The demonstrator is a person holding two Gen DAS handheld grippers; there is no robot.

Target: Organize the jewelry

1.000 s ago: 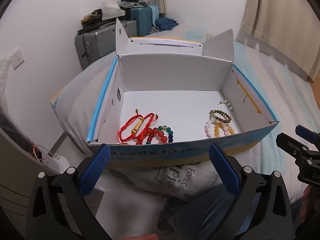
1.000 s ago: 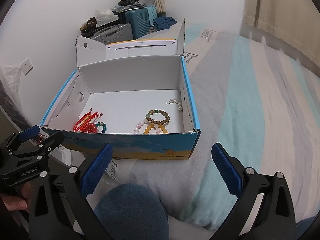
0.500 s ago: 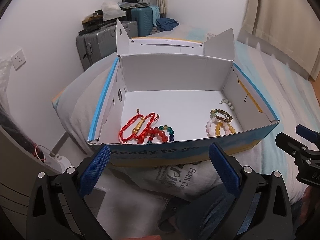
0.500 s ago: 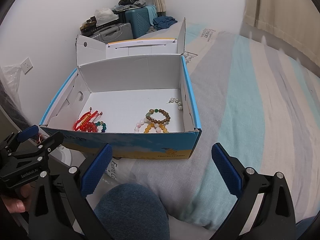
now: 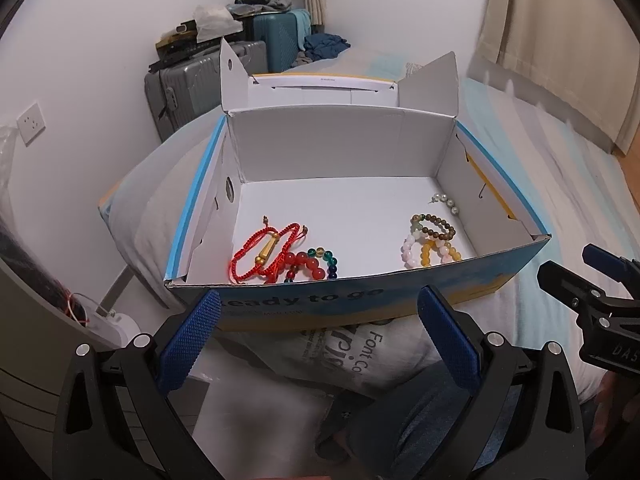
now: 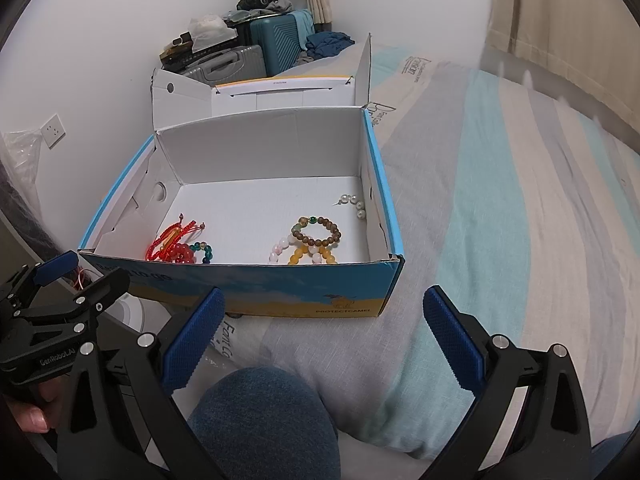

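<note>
An open blue cardboard box (image 5: 360, 304) (image 6: 280, 292) with a white inside sits on the bed. Inside at the left lie a red cord bracelet (image 5: 260, 250) (image 6: 168, 240) and a red bead bracelet (image 5: 310, 266) (image 6: 184, 254). At the right lie a brown bead bracelet (image 5: 434, 226) (image 6: 316, 230), a pink and yellow one (image 5: 430, 250) (image 6: 308, 254) and white pearls (image 5: 446, 201) (image 6: 354, 202). My left gripper (image 5: 320, 336) (image 6: 76, 280) hangs open before the box's near wall. My right gripper (image 6: 324, 332) (image 5: 576, 276) is open too, a little nearer than the box, holding nothing.
The box rests on a striped grey and teal bedcover (image 6: 500, 184) over a printed pillow (image 5: 360, 352). Suitcases (image 5: 208, 80) with clutter stand by the white wall behind. A knee in blue (image 6: 264, 420) is below the grippers. A curtain (image 5: 560, 40) hangs at the right.
The left view has shifted slightly, so the box floor shows a bit more. Both grippers stay open and the jewelry has not moved.
</note>
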